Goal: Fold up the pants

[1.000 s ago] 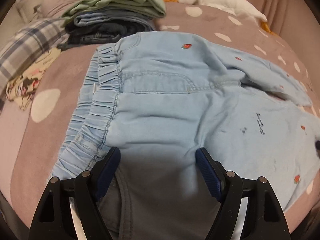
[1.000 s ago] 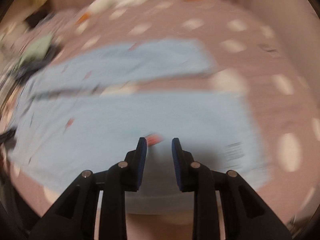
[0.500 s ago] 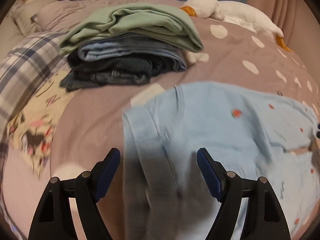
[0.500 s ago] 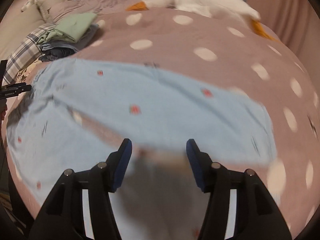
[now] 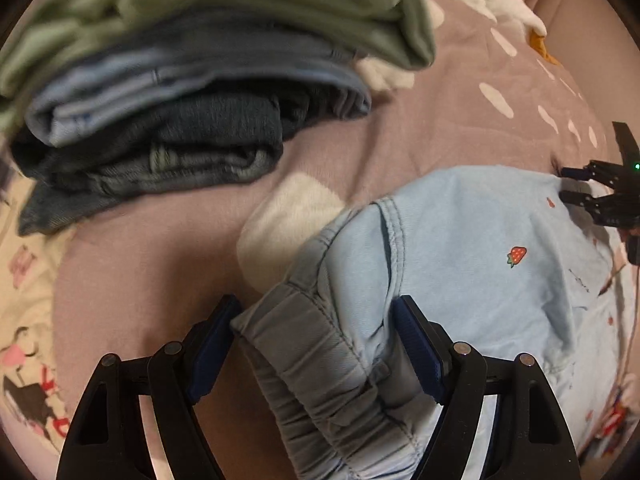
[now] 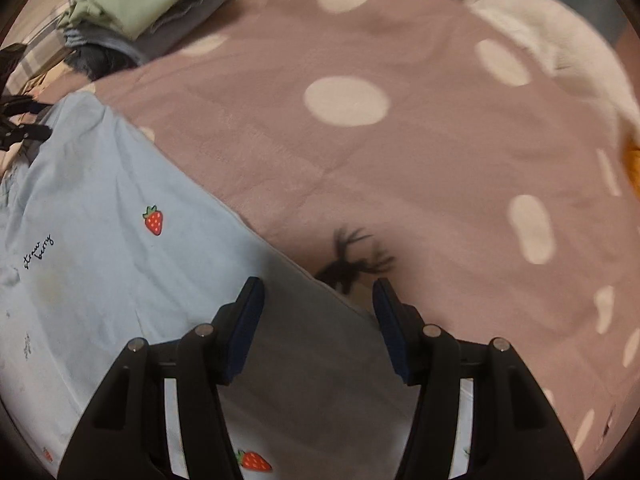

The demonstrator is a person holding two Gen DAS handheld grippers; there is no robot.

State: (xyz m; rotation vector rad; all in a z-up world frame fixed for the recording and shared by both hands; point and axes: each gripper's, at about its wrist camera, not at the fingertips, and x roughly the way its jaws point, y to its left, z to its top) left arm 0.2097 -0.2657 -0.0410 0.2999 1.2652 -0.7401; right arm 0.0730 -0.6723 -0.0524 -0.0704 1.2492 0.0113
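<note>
Stack of folded clothes (image 5: 168, 92), mauve polka-dot blanket (image 6: 420, 168), white plush toy (image 6: 552, 28), cartoon-print fabric (image 5: 24, 320)

Pants and a clothes pile on the bed

Light-blue strawberry-print denim pants (image 5: 472, 248) lie on the mauve polka-dot blanket (image 6: 400, 168); the stack of folded clothes (image 5: 180, 92) sits behind them, leftward.

Light blue strawberry pants (image 5: 472, 280): one pair lay on the bed.
Tools: two, left tool (image 5: 316, 350) and right tool (image 6: 318, 322).
Folded garments in the stack (image 5: 168, 92): at least three could be counted.
Polka-dot bedspread (image 6: 400, 160): one.
White plush toy (image 6: 532, 24): one.
Strawberries (image 6: 154, 220) on the pants, right wrist view: two clear.
</note>
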